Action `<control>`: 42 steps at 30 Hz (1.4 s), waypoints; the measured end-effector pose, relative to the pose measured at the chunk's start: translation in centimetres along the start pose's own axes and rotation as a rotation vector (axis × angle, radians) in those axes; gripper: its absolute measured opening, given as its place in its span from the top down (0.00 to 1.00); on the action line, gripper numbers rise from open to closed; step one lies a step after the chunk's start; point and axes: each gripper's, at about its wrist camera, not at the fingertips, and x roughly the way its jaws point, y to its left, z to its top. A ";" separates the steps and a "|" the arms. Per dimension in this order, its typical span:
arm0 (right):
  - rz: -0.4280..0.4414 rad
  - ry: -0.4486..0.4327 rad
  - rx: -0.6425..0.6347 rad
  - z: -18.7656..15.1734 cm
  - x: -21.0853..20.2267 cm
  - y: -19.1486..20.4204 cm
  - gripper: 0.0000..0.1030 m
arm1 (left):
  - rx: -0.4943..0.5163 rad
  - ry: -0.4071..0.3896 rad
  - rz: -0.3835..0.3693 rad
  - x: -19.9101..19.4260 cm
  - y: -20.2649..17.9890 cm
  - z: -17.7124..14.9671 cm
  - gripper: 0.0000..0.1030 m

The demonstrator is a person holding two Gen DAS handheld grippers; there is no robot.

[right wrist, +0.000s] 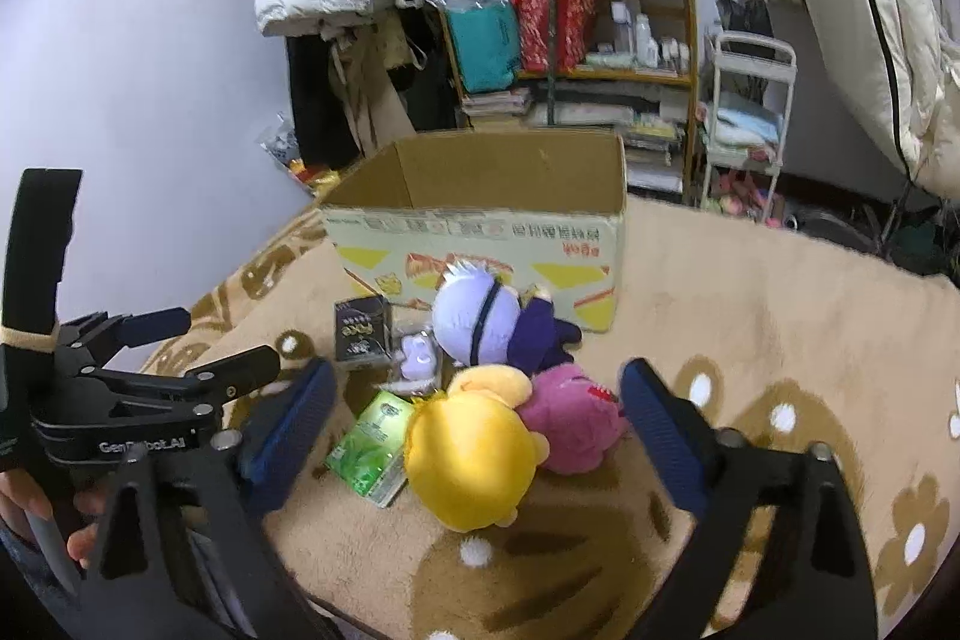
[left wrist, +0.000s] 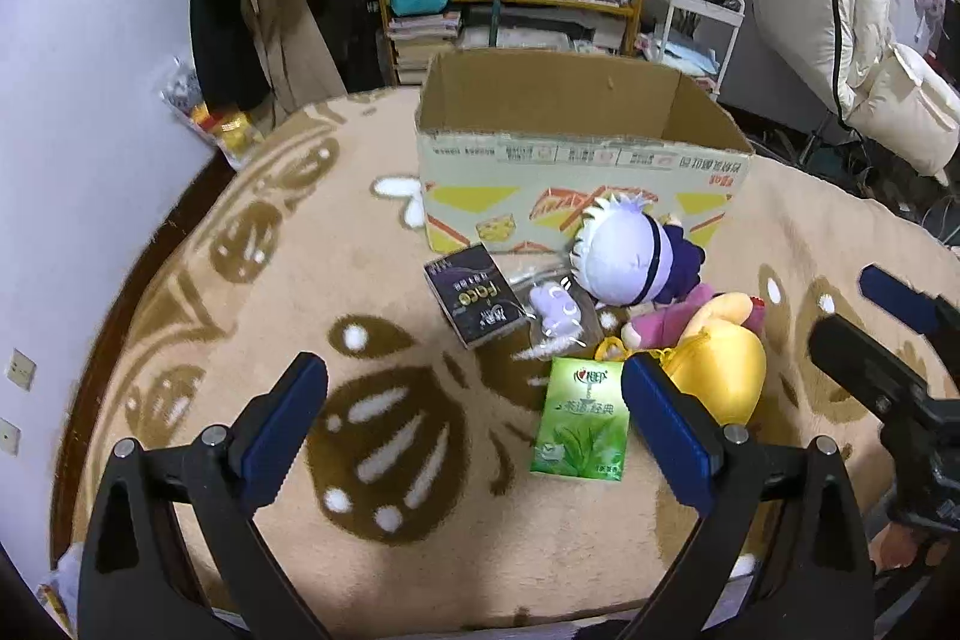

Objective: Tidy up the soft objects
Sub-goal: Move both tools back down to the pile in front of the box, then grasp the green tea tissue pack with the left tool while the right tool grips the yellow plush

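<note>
Plush toys are gathered in a small heap on the tan patterned blanket [right wrist: 750,292], just in front of the open cardboard box [right wrist: 480,232]: a yellow plush [right wrist: 468,454] nearest, a pink plush [right wrist: 570,424] touching its right side, and a white-headed doll in dark clothes [right wrist: 480,319] lying against the box's front wall. Mixed in on the left are seen a green tea carton [right wrist: 369,451], a black packet [right wrist: 360,331] and a small lilac toy in clear wrap [right wrist: 417,358]. The right gripper [right wrist: 477,421] is held above the yellow plush with its blue pads spread wide and nothing between them; the left gripper [left wrist: 474,415] is likewise wide open and empty, hovering over bare blanket beside the carton. For a clean pick, the yellow body would best be straddled at its fullest part and squeezed firmly, since stuffing yields. The box mouth stands open, with its near rim to be cleared on the lift. Free blanket is offered to the right; the left gripper crowds the other side.
</note>
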 end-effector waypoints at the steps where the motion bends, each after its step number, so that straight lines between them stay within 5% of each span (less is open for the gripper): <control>1: 0.007 0.017 0.016 -0.1 0.5 -0.3 0.11 | -0.006 0.008 -0.005 0.3 0.0 0.0 0.05; 12: 0.017 0.097 0.101 -0.5 3.8 -1.4 0.14 | -0.057 0.131 -0.078 4.3 0.2 -0.1 0.05; 36: -0.003 0.214 0.147 -1.8 7.3 -1.8 0.14 | 0.000 0.300 -0.084 8.7 -1.9 -1.4 0.06; 42: 0.013 0.240 0.148 -2.1 7.9 -1.6 0.22 | 0.026 0.320 -0.087 9.5 -2.5 -1.6 0.06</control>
